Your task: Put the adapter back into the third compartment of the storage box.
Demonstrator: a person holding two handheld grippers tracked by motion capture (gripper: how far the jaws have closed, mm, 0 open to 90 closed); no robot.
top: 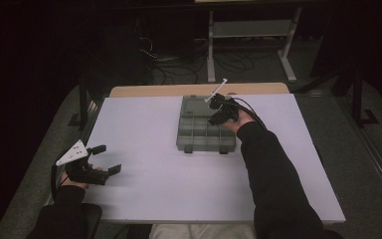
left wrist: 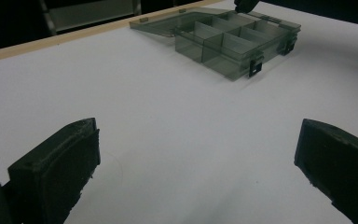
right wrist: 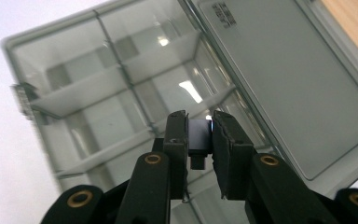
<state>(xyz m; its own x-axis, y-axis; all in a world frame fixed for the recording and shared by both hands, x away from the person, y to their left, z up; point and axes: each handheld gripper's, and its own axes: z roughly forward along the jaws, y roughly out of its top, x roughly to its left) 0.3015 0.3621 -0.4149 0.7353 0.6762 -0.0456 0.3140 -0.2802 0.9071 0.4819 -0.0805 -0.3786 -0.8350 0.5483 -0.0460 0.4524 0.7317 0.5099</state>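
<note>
Right tool pinches a small dark block above the organizer box, forearm outstretched.

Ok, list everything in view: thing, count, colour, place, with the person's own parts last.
Compartment box: one, clear grey, lid open flat behind it, at the table's far middle; compartments look empty.
Small block: one, dark, clamped between the right gripper's pads above the box.
Table: one, white top with a wooden far edge.
Frame: one, pale grey, on the floor beyond the table.
Cables: several, dark, on the floor behind the table.
Left gripper: one, black with a grey plate, jaws wide open, near the table's left front edge.
Right gripper: one, black, shut on the small block.
Sleeves: two, black, entering from the bottom.
</note>
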